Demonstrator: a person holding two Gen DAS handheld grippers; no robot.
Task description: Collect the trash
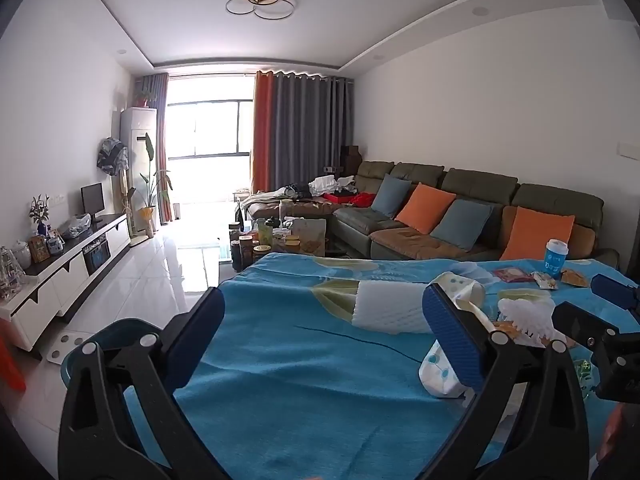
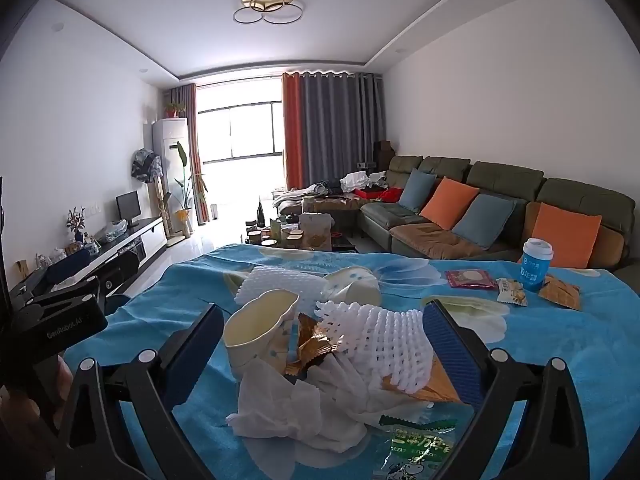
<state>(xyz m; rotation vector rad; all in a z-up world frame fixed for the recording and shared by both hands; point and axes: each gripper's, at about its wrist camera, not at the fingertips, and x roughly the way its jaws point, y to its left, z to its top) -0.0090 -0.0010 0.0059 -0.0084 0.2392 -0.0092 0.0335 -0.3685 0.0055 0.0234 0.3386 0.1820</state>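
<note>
Trash pile lies loose beside the blue cup, so our right gripper, released like the left gripper, may scatter light tissue.

White letters reading "GenRobot.AI" stand on the black plastic body of the left gripper, at nine o'clock in the right wrist view. The blue paper cup with white lid and the green printed plastic wrapper carry characters too blurred to read.
</note>
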